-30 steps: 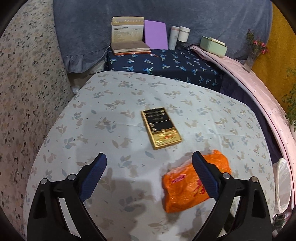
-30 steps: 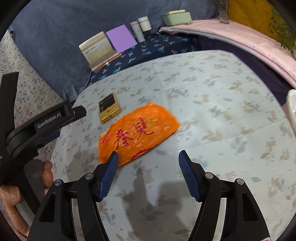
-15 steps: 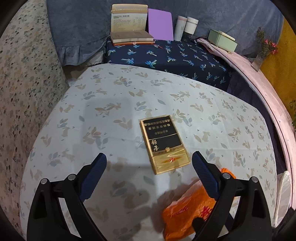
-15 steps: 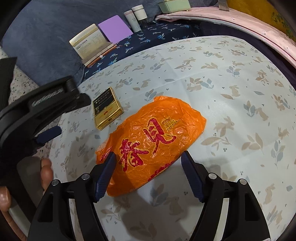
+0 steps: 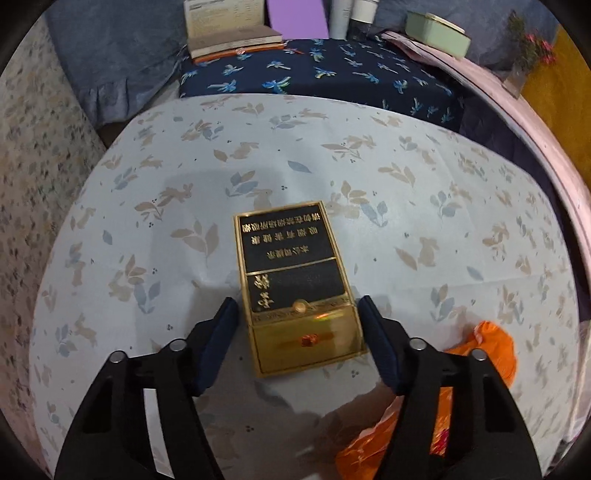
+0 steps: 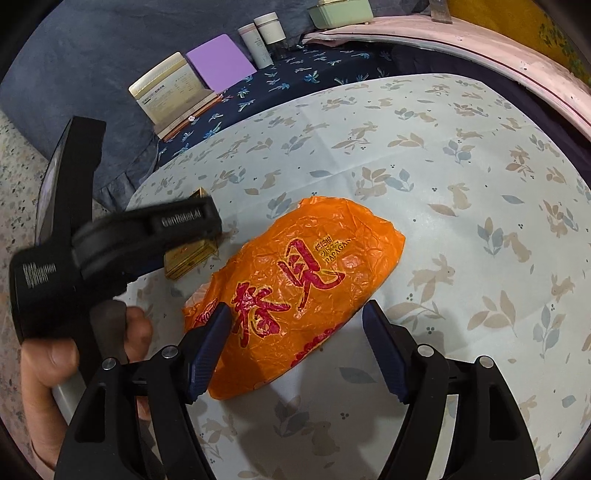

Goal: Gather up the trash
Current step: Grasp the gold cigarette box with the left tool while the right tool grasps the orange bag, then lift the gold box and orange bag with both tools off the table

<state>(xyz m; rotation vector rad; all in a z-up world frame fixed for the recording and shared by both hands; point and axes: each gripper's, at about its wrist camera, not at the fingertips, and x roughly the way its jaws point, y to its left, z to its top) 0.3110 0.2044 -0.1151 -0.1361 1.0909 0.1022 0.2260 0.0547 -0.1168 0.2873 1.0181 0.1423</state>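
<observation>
**Left jaws closing around the cigarette box; right gripper poised over the orange bag**

With both grippers pointing steeply down at the tablecloth [image 5: 147,229], this looks like a two-handed pickup: one piece of trash per tool.

Left gripper [image 5: 295,317]: jaws have just been closing, now roughly half open. The black-and-gold cigarette box [image 5: 295,284] lies flat between them, its gold near end framed by the pads. Right pad sits at the box's edge, left pad stands just off it. Whether either pad actually presses I cannot tell, so I'd call it bracketed, not gripped. The box's long axis runs away from the camera, so the jaws span its short width, which is probably why the approach is from this end.

Right gripper [image 6: 295,325]: jaws wide, holding nothing. The crumpled orange plastic bag [image 6: 295,280] with red characters lies flat on the cloth, its near part between the pads. Left pad overlaps the bag's edge, right pad sits just beside it. Judgement: wide opening suits a puffy, irregular target that will collapse on squeeze.

The right view also shows the person's hand [image 6: 55,369] around the left tool's handle, with that tool's body covering most of the box. The bag lies just right of the box, close but apparently not touching.

Clutter at the back stays out of play: open book [image 5: 229,33], purple notebook [image 5: 295,16], two white tubes [image 6: 260,40], green tin [image 5: 436,33].

Risk: thin film may slip out of the pads if the pinch catches only one layer.
</observation>
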